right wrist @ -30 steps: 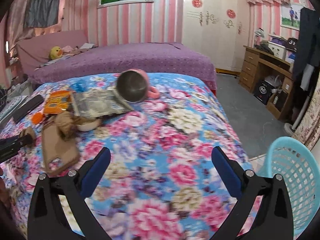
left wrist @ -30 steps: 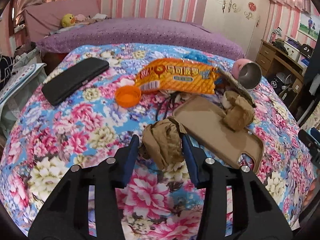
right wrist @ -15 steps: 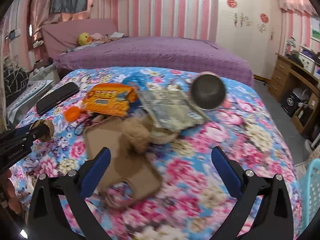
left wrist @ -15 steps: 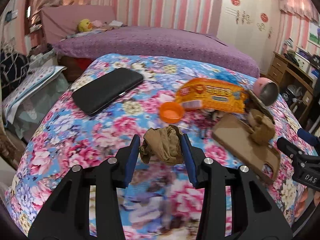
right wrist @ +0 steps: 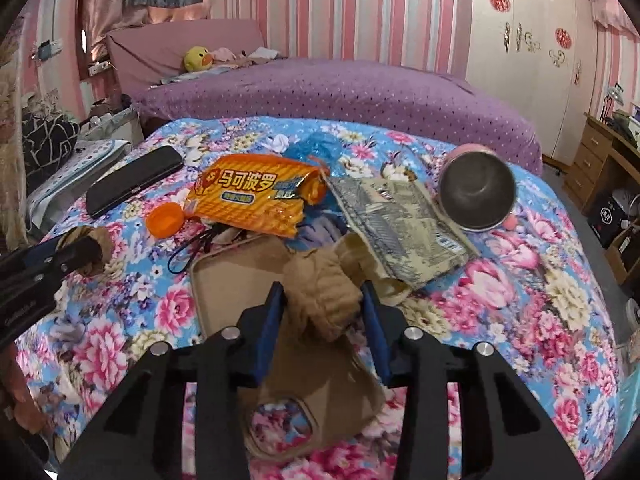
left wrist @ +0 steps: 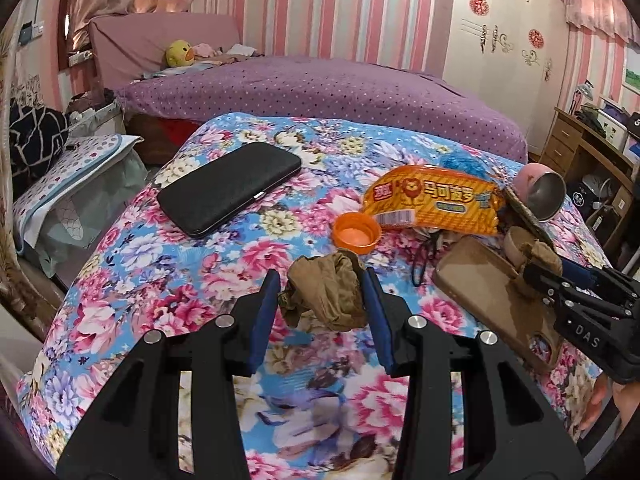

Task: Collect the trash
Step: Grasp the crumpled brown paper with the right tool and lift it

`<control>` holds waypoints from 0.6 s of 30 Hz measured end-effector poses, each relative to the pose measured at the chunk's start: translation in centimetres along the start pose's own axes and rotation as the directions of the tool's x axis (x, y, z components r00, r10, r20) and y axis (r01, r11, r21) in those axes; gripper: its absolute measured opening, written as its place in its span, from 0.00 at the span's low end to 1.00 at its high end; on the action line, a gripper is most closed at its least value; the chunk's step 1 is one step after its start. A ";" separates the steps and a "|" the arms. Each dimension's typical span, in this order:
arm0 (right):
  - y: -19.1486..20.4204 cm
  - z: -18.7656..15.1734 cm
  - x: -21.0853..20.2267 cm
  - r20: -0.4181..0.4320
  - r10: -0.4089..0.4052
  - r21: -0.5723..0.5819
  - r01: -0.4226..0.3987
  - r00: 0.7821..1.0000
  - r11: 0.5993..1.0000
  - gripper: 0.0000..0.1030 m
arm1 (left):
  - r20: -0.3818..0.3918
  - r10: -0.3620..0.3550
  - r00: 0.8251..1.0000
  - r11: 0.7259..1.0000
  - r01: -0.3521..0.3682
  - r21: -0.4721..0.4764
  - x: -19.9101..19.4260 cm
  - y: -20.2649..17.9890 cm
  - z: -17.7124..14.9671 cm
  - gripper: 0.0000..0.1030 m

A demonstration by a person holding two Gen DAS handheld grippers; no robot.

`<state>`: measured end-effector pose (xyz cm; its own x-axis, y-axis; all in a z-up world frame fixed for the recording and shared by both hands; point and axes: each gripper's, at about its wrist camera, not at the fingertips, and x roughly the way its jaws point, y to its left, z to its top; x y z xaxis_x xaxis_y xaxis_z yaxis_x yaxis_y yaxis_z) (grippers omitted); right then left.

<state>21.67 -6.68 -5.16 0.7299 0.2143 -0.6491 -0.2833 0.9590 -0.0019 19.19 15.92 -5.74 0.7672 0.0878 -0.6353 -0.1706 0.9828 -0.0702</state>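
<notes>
A floral bedspread point(left wrist: 168, 280) is seen covering the bed, and the clutter is spread across its middle. A black case point(left wrist: 230, 188) lies at its left side, well apart from the rest. An orange snack bag point(right wrist: 256, 196) is laid near the centre, with a grey printed wrapper point(right wrist: 400, 224) touching its right end and a steel bowl point(right wrist: 476, 192) tipped on its side just beside that wrapper. A tan phone case point(right wrist: 236, 280) lies in front of the bag; an orange cap point(left wrist: 356, 234) sits at the bag's left corner.

The left gripper point(left wrist: 324, 280) is held above the bedspread at a narrow-to-middling spread, its blue pads pressed on a crumpled brown wad point(left wrist: 326, 294) — the wad is lifted clear of the cloth. The right gripper point(right wrist: 324, 298) has just been closing, and a second brown wad point(right wrist: 320, 292) is caught between its pads, resting over the phone case. The wad appears touched on both sides.
</notes>
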 end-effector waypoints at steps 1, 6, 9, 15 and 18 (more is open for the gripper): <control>-0.3 -0.1 -0.4 0.008 -0.001 0.000 0.001 1.000 1.000 0.38 | 0.000 -0.001 1.000 1.000 0.001 0.002 -0.1 -0.2 0.0 0.40; -2.2 -1.3 -2.4 0.028 -0.009 0.019 0.008 1.000 1.000 0.36 | 0.007 -0.024 1.000 1.000 0.024 0.009 -1.1 -1.8 0.0 0.40; -3.6 -2.1 -3.9 0.043 -0.023 0.023 0.022 0.999 0.999 0.34 | 0.006 -0.046 0.999 0.999 0.046 0.008 -1.7 -3.0 -0.2 0.40; -7.2 -3.6 -6.8 0.056 -0.061 0.053 0.058 0.997 0.997 0.34 | 0.008 -0.073 0.997 0.996 0.073 0.048 -3.0 -6.4 -0.5 0.40; -9.2 -4.4 -8.4 0.063 -0.093 0.067 0.089 0.994 0.994 0.34 | 0.007 -0.098 0.995 0.994 0.097 0.057 -3.6 -8.2 -0.9 0.40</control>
<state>15.39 -18.09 -3.04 0.7909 0.1351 -0.5969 -0.1747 0.9846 -0.0087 17.29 7.42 -3.53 0.7848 -0.0078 -0.6196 -0.0594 0.9944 -0.0878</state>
